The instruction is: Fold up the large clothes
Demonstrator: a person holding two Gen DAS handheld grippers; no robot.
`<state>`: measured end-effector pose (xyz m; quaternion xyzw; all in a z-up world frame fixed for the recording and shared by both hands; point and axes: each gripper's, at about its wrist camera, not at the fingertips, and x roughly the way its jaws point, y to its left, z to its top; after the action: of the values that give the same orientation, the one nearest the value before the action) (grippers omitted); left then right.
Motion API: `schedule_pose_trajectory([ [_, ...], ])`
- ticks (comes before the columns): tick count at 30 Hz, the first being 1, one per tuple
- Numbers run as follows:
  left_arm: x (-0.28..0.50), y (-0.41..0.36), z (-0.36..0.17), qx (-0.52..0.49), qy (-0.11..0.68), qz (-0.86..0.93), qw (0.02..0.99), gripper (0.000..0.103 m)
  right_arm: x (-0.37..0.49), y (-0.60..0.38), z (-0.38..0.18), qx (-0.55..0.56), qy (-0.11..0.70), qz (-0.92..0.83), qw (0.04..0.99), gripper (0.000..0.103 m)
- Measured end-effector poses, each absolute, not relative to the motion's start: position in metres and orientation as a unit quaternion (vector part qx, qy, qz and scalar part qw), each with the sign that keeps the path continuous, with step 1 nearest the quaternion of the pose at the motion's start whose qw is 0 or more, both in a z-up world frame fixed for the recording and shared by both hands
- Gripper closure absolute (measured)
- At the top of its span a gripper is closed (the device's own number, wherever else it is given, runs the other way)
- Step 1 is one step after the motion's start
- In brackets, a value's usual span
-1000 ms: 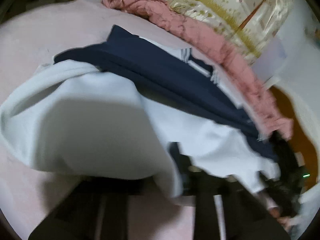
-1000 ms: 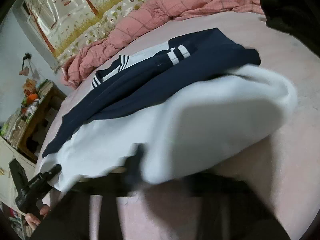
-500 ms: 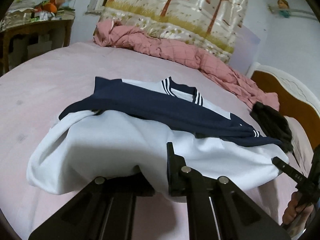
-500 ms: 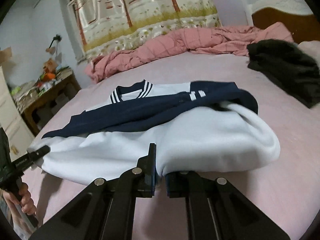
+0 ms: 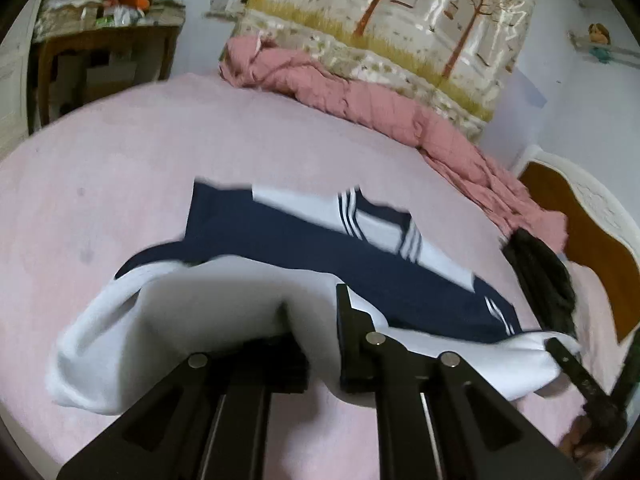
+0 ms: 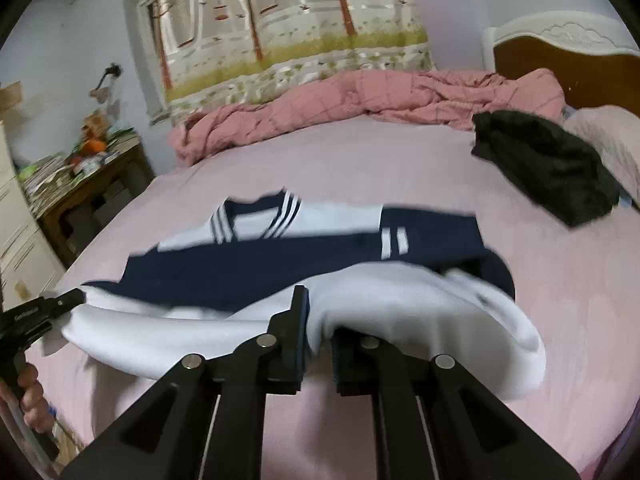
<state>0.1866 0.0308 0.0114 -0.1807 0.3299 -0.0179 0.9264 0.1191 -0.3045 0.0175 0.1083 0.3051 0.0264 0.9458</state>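
A white and navy top [image 5: 280,236] with a striped collar lies spread on the pink bed [image 5: 120,168]. Its white lower edge is lifted off the sheet and curls toward the navy band. My left gripper [image 5: 316,312] pinches that white hem near its left end; its jaws are easing open a little, with the cloth still between the pads. In the right wrist view, my right gripper [image 6: 320,320] is shut on the same hem near the right end of the top [image 6: 280,264]. Each gripper shows in the other's view: the right one [image 5: 560,354] and the left one [image 6: 60,304], both at the white cloth.
A crumpled pink quilt [image 6: 360,100] runs along the far side of the bed under a tree-print curtain [image 6: 280,20]. A black garment [image 6: 548,164] lies at the right near the wooden headboard [image 6: 560,60]. A cluttered wooden desk [image 5: 100,52] stands past the left edge.
Both grippers rose and drew back with the white hem held. The cameras went from close above the cloth to a higher, steadier view of the whole top.
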Motion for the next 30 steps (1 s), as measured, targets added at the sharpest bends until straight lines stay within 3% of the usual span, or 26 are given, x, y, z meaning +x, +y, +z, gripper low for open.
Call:
schedule_pose_trajectory([
  [5,0.283,0.017,0.007,-0.150,0.367,0.004,0.918,0.091,0.220,-0.302,0.027,0.109,0.333,0.007,0.936,0.094],
  [11,0.375,0.020,-0.041,-0.150,0.443,0.018,0.884,0.090,0.318,-0.318,-0.012,0.147,0.376,0.004,0.915,0.094],
  [16,0.397,0.018,-0.067,-0.140,0.456,0.017,0.879,0.087,0.364,-0.316,-0.041,0.130,0.403,0.005,0.906,0.094],
  [22,0.385,0.006,-0.070,-0.092,0.431,0.023,0.898,0.086,0.361,-0.319,-0.055,0.137,0.397,0.017,0.908,0.090],
  [23,0.381,0.005,-0.067,-0.081,0.424,0.022,0.902,0.083,0.360,-0.319,-0.054,0.135,0.398,0.021,0.907,0.088],
  [25,0.371,0.004,-0.062,-0.054,0.407,0.021,0.912,0.058,0.353,-0.321,-0.049,0.133,0.395,0.034,0.908,0.074],
  [26,0.363,0.005,-0.059,-0.045,0.392,0.018,0.919,0.037,0.346,-0.324,-0.046,0.135,0.387,0.037,0.912,0.068],
  [27,0.352,0.007,-0.054,-0.040,0.376,0.005,0.926,0.024,0.336,-0.328,-0.041,0.139,0.372,0.046,0.917,0.053],
  [28,0.346,0.008,-0.051,-0.034,0.370,0.005,0.928,0.018,0.327,-0.331,-0.036,0.140,0.357,0.049,0.922,0.037],
  [30,0.329,0.014,-0.041,-0.025,0.344,0.007,0.939,0.005,0.304,-0.340,-0.025,0.121,0.322,0.044,0.938,0.032],
])
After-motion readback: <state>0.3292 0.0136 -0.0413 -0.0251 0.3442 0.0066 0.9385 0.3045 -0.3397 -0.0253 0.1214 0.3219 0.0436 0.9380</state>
